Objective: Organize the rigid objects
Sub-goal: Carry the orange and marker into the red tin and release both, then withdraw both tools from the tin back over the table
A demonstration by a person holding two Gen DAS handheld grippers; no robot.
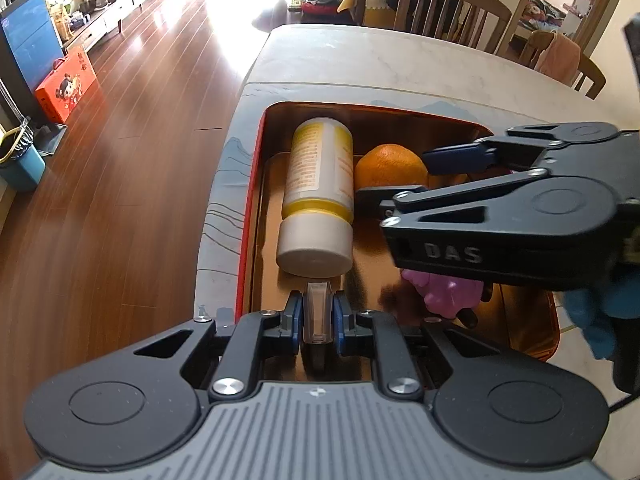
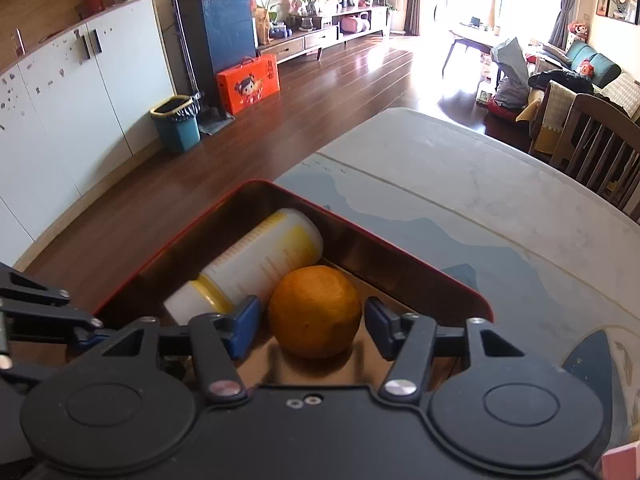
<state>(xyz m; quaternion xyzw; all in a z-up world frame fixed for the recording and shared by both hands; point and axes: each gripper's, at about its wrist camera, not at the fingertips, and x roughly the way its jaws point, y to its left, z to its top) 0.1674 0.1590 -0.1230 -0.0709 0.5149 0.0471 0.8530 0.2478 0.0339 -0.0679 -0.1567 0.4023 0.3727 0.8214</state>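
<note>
A red tin box with a gold inside sits on the table. In it lie a yellow-and-white bottle, an orange and a pink toy. My left gripper is shut on a small clear upright object at the box's near end, just below the bottle's cap. My right gripper is open, its blue pads on either side of the orange, with the bottle to its left. The right gripper also shows in the left wrist view.
The box stands near the left edge of a pale marble table. Wooden chairs stand at the far side. Wood floor, a bin and an orange carton lie beyond the table.
</note>
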